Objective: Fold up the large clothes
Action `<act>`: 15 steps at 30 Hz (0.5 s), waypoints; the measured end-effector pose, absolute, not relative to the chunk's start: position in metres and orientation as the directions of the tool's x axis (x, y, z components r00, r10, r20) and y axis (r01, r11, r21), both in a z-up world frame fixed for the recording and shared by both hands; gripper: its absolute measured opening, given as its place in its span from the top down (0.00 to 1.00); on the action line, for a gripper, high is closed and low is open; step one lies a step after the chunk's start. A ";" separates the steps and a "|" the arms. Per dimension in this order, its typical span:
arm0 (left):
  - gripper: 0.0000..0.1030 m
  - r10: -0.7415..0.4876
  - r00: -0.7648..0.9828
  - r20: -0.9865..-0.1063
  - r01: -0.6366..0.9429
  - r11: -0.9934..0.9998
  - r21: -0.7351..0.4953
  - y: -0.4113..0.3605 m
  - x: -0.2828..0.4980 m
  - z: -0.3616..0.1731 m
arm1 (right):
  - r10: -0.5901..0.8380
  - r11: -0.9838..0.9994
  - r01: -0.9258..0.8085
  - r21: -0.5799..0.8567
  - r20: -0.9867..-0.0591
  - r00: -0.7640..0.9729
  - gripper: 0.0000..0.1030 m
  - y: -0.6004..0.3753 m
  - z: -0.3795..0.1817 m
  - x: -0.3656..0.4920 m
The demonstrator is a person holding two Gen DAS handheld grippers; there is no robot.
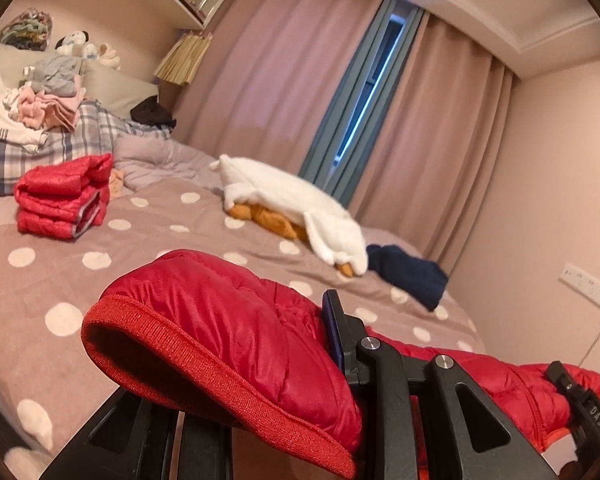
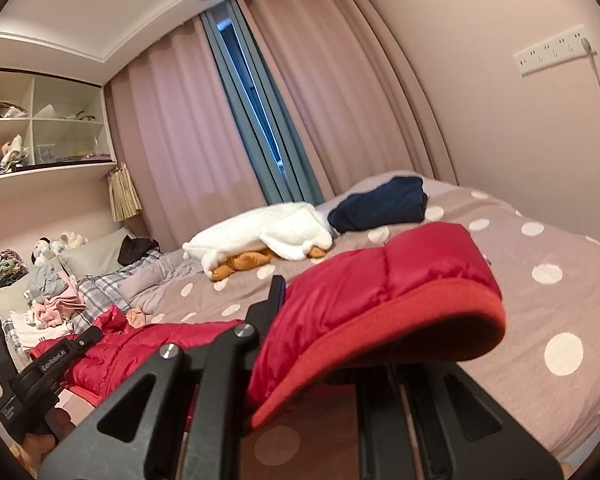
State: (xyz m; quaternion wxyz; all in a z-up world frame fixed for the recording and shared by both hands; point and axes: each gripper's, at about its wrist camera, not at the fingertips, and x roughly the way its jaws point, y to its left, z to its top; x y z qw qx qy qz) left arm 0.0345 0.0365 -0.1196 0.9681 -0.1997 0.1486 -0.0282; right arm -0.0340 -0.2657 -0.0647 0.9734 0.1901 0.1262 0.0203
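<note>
A red jacket (image 1: 236, 336) is held above the bed (image 1: 148, 252), stretched between the two grippers. The left gripper (image 1: 300, 360) is clamped on one ribbed cuff; the right gripper (image 2: 332, 340) is clamped on the other (image 2: 380, 320). Slippage is the likely risk: the shell looks slick (and puffy), so a cuff could be pulled free under uneven tension. A folded red jacket (image 1: 64, 196) lies well apart, near the pillows.

White lettering "DAS" on the black body of the right gripper (image 1: 580, 400) at the lower right edge of the left wrist view; white lettering "GenRobot.AI" on the black body of the left gripper (image 2: 56, 364), with small illegible print on a lower label.
</note>
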 end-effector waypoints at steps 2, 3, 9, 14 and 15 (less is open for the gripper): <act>0.76 -0.116 0.948 -0.298 -0.012 0.919 -0.395 0.036 0.039 -0.125 | 0.086 0.926 0.017 0.376 -0.257 0.963 0.86 -0.266 -0.069 -0.030; 0.76 -0.116 0.944 -0.307 -0.015 0.919 -0.395 0.037 0.041 -0.127 | 0.085 0.927 0.023 0.375 -0.270 0.959 0.86 -0.266 -0.073 -0.027; 0.76 -0.097 0.943 -0.318 -0.032 0.926 -0.377 0.033 0.054 -0.133 | 0.077 0.933 0.035 0.359 -0.292 0.953 0.86 -0.266 -0.082 -0.013; 0.76 -0.100 0.941 -0.322 -0.035 0.921 -0.387 0.030 0.069 -0.135 | 0.067 0.938 0.039 0.343 -0.293 0.954 0.85 -0.265 -0.083 0.002; 0.76 -0.104 0.939 -0.329 -0.034 0.921 -0.388 0.030 0.074 -0.136 | 0.067 0.938 0.040 0.345 -0.294 0.953 0.84 -0.265 -0.084 0.004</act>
